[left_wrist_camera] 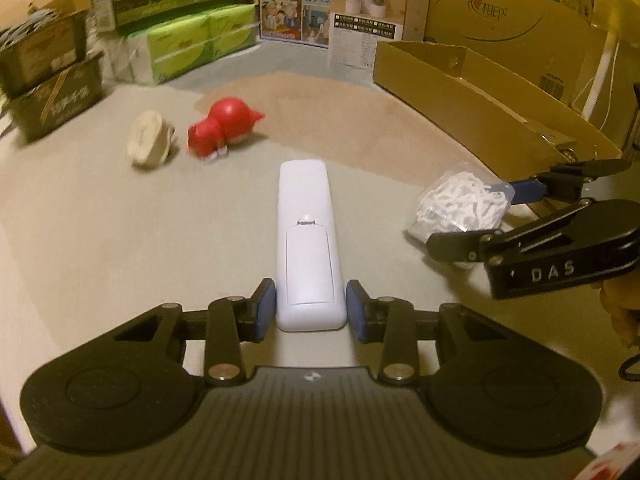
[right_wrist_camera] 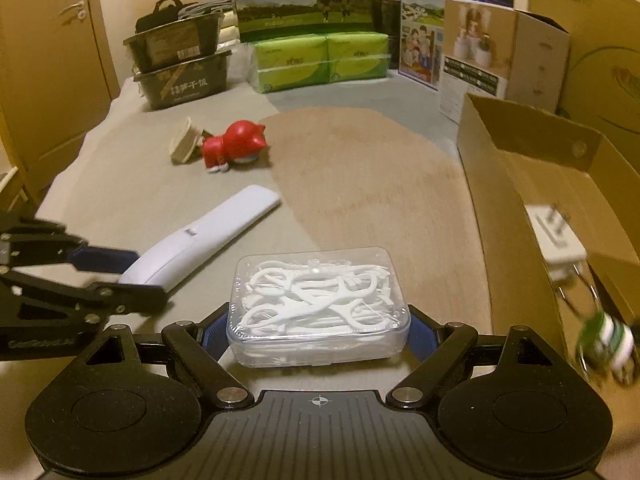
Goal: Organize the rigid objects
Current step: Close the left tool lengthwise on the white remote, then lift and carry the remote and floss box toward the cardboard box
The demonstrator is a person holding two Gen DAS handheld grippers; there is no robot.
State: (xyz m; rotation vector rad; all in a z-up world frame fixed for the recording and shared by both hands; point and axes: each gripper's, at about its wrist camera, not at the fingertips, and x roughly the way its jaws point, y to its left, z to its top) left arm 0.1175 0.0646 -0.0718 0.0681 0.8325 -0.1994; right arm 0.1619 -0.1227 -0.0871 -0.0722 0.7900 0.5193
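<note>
White plastic remote control (left_wrist_camera: pixel 307 240), stiff, light and slippery I think, lies back-up on the grey cloth (left_wrist_camera: pixel 100 240) between my left gripper (left_wrist_camera: pixel 311 307) pads, nearly touching, while my right gripper (right_wrist_camera: pixel 319 330) clasps the clear floss-pick box (right_wrist_camera: pixel 318 306).

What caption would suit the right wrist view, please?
Right gripper straddles the clear floss-pick box beside the open cardboard box.
</note>
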